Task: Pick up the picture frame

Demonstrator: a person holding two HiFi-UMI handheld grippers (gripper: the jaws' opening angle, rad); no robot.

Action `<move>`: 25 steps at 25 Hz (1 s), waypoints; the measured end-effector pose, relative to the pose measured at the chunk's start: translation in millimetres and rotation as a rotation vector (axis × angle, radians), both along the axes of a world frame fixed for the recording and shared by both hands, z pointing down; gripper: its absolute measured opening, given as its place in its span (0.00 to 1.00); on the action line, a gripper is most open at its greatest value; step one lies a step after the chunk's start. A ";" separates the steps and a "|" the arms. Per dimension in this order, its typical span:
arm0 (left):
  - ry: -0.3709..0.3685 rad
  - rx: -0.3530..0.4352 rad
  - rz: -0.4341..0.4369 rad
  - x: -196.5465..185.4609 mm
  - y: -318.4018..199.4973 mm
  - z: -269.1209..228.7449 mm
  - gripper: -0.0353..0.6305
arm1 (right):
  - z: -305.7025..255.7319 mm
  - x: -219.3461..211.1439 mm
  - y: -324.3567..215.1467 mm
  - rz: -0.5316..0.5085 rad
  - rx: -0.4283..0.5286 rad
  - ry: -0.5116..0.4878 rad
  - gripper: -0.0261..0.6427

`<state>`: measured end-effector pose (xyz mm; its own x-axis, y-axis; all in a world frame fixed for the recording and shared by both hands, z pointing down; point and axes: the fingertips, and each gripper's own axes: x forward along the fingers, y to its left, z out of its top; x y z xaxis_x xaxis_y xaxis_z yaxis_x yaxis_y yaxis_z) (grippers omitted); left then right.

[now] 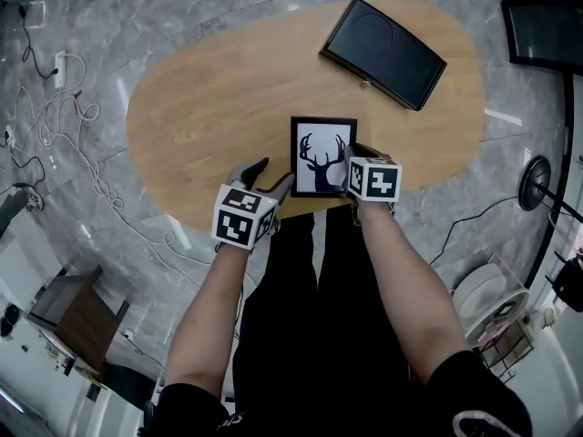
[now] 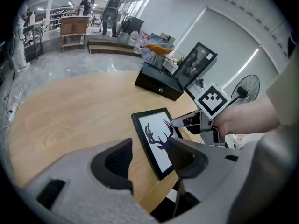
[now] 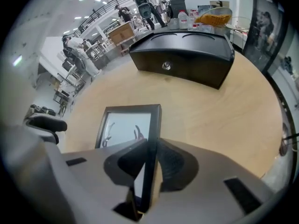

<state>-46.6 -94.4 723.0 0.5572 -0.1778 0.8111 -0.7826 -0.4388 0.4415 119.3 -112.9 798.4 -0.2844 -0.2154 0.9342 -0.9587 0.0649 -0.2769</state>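
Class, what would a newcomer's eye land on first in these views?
The deer picture frame at the near edge of the oval wooden table, its right edge clamped in the right hand-held gripper. The left hand-held gripper stands open beside its left edge, and a black box lies at the far end.

You stand at an oval wooden table (image 1: 209, 98) on grey marble floor (image 1: 228, 7); white cables (image 1: 73, 116) trail left of the table, a standing fan (image 2: 246, 85) right of it.
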 end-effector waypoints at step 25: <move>0.147 0.159 0.003 14.1 -62.5 -144.3 0.43 | -208.4 -12.3 -36.3 -0.073 0.270 -0.239 0.14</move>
